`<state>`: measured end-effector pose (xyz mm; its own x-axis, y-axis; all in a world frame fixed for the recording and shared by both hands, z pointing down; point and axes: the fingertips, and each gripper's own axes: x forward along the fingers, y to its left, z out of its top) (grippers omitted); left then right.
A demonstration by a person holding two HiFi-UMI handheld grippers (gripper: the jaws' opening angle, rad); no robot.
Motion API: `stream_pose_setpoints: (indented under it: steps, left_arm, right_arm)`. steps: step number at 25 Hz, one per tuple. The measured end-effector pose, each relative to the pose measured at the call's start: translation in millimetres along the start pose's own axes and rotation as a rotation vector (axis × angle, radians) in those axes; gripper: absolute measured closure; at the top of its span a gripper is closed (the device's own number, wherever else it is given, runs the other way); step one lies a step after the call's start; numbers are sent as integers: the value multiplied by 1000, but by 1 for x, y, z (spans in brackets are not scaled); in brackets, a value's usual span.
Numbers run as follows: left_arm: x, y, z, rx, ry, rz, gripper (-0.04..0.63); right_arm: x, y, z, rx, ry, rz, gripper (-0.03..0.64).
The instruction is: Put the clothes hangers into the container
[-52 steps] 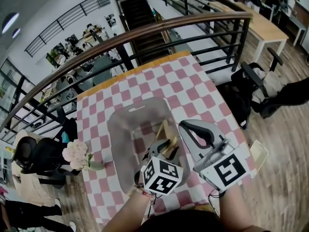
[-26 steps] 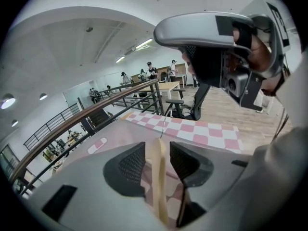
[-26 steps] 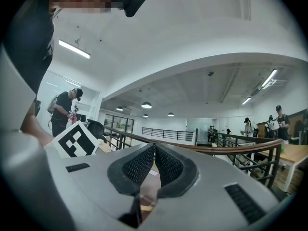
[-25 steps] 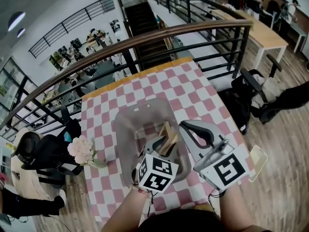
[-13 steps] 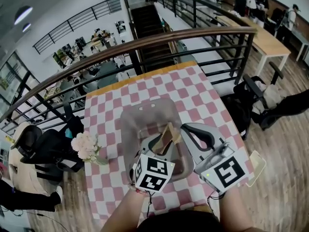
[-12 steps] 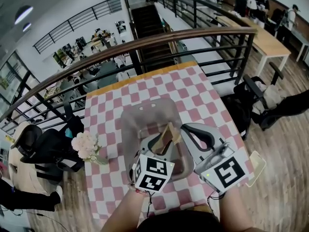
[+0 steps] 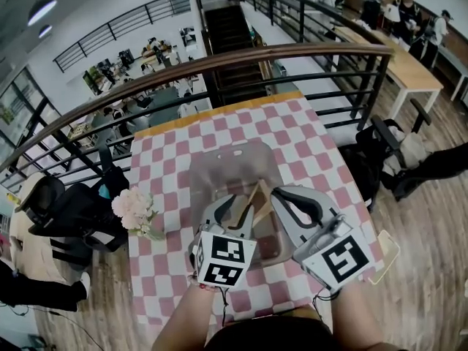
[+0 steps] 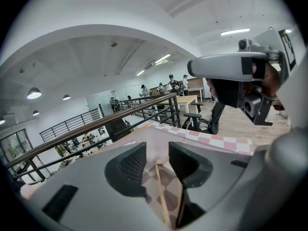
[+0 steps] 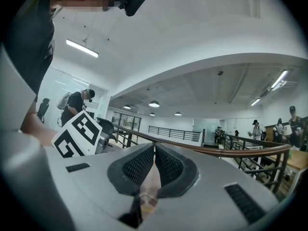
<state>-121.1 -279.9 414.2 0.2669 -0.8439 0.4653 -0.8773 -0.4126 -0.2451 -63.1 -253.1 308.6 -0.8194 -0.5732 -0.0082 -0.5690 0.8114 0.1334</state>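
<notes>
On the pink-checked bench (image 7: 307,141), a wooden clothes hanger (image 7: 257,196) leans inside the translucent grey plastic container (image 7: 212,172). The left gripper (image 7: 230,206) has just been narrowing its jaws, which are still apart with the hanger ungripped in the gap. The right gripper (image 7: 281,196) is closed and empty.

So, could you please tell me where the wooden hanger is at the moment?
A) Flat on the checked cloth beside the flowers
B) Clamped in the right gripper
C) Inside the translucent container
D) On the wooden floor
C: the wooden hanger sits within the walls of the translucent container in the middle of the table.
</notes>
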Motion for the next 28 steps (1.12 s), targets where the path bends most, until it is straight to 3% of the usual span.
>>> stream_pose_setpoints:
  steps: [8,18,23,28]
  left_arm:
    - [-31,18,4,-10,-62,41,446]
    - [-75,24,20,3,-246,15,446]
    - [-97,29,31,4,-340,47,446]
    - [-120,30,43,53,-437,54,446]
  right_arm:
    - [9,26,7,-28,7,39,581]
    - [24,60,16,-52,-5,99,581]
    - [25,70,18,-59,1,103,581]
    - [25,77,19,-62,1,100,581]
